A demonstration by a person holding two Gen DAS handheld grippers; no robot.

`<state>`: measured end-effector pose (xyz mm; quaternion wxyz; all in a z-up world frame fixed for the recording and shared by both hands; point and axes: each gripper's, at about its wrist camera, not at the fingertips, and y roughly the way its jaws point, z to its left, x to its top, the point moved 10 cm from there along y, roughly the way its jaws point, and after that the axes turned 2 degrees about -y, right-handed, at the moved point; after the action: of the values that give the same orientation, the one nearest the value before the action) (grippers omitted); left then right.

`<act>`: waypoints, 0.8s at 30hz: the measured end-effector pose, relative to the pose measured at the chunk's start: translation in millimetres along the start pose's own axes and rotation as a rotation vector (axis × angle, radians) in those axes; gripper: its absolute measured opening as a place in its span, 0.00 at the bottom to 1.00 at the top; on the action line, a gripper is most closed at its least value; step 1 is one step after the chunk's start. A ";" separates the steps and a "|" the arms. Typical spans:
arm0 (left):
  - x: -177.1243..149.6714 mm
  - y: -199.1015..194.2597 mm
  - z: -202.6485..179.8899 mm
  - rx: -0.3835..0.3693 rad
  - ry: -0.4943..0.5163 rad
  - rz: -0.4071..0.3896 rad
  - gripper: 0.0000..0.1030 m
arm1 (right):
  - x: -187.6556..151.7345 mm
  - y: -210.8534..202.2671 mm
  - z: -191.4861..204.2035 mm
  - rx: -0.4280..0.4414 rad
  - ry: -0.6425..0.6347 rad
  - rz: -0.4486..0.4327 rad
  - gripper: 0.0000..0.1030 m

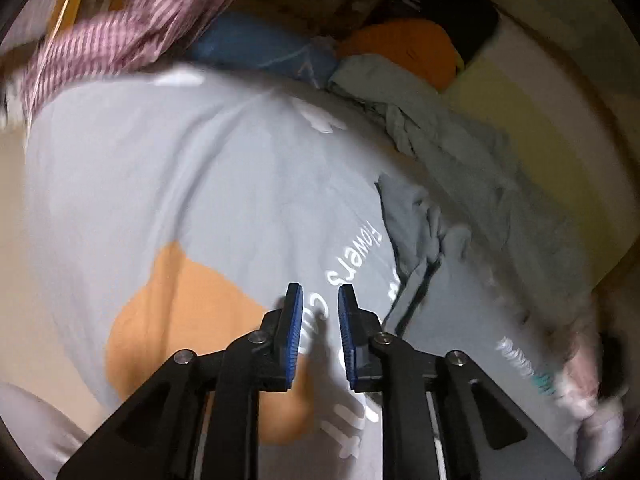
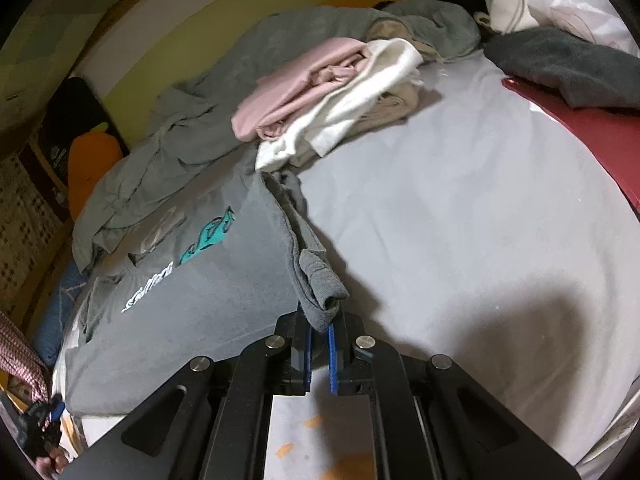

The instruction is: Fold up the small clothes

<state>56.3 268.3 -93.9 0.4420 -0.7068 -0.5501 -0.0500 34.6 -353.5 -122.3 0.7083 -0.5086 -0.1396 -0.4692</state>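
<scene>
Our right gripper (image 2: 319, 334) pinches the grey T-shirt (image 2: 208, 280) edge; the left gripper (image 1: 320, 332), jaws slightly apart, holds nothing. One-sided pulling may bunch it.

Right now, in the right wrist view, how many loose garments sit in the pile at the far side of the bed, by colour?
Pink garment: 1
White garment: 1
Beige garment: 1
Total: 3
The grey T-shirt held in the right gripper is apart from that pile and not counted.
</scene>
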 end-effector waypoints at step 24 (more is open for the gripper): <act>-49.4 -19.2 -106.8 -0.143 0.474 -0.006 0.04 | 4.2 -21.3 -25.7 -0.146 -0.020 -0.031 0.35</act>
<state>65.7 159.6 -45.9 0.5074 -0.7031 -0.4282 -0.2546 12.5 -378.6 -118.3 0.6607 -0.5614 -0.1200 -0.4837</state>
